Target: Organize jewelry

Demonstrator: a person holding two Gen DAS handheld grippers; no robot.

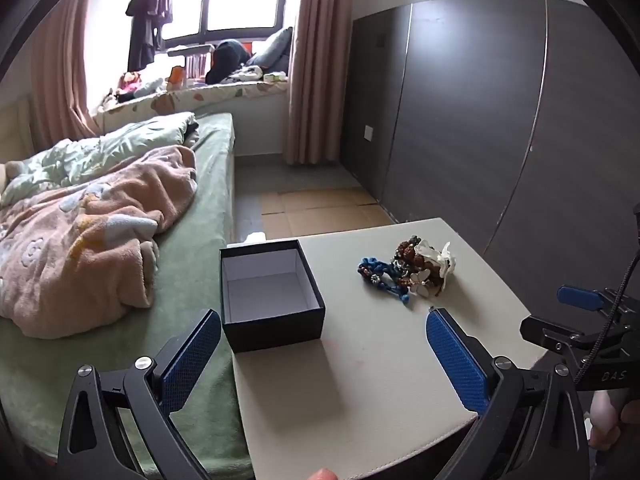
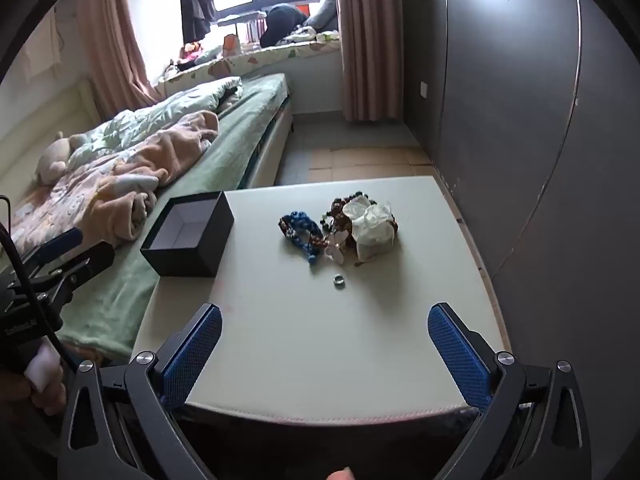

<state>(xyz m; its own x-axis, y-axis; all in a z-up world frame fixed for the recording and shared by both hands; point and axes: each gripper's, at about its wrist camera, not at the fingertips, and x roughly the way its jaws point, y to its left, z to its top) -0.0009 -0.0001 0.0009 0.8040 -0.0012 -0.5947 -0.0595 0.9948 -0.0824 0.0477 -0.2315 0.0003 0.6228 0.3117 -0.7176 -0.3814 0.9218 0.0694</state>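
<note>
So far nothing held | both hand-held grippers, left [image 1: 324,354] and right [image 2: 325,350], spread wide | jewelry pile [image 2: 340,228] on tabletop [image 2: 304,344] beside open box [image 2: 188,236] | light, limp, probably tangled; we'd pinch one strand's edge.

A pale, cream-coloured desk [image 2: 304,360] stands beside a bed. An open black box [image 2: 188,236] with a white, empty interior sits at its left edge. Toward the far right lies a heap of jewelry [image 2: 340,228]: a blue braided bracelet [image 2: 302,232], brown beads and a white cloth flower. A small silver ring [image 2: 339,280] lies apart, just in front.
</note>
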